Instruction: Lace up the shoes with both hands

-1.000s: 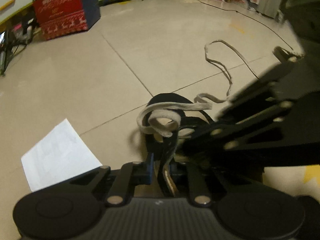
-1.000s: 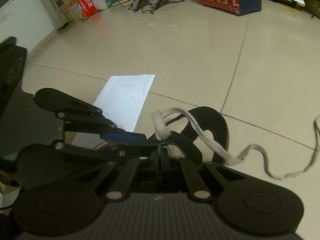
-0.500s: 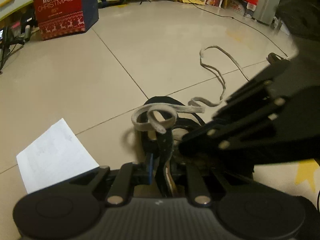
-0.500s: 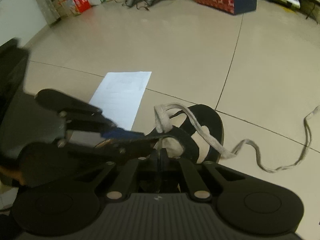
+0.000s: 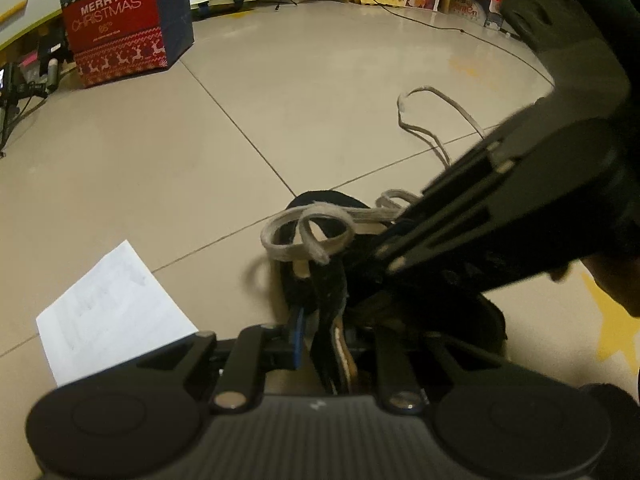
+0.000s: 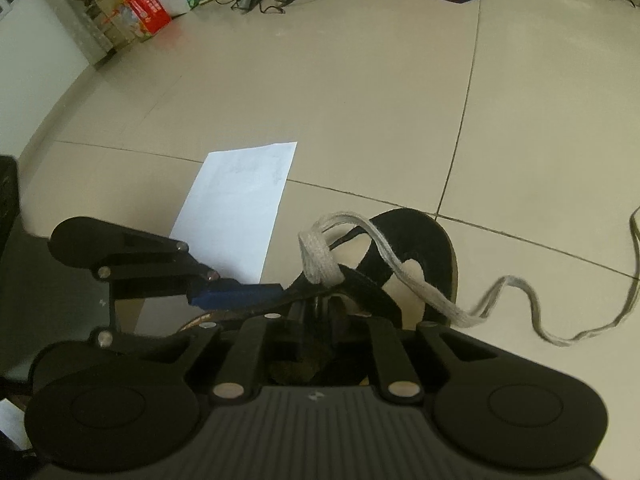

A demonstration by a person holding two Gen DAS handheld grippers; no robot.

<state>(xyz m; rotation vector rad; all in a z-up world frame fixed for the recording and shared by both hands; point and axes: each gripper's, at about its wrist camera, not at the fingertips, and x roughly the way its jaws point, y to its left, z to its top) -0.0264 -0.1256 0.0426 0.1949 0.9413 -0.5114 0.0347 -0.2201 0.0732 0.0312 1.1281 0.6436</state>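
Both tools sit low over the black shoe (image 6: 424, 240) on the floor, threading. The left tool (image 5: 320, 332) pinches its upper edge, easing; the right tool (image 6: 320, 312) is letting go. Next, regrip the grey lace (image 6: 320, 256) ahead.

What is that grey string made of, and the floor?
The shoelace looks like flat woven cotton or similar fabric: matte, fuzzy-edged, limp and curling. The floor looks like glazed ceramic tile: smooth beige, faintly shiny, split by thin grout lines.
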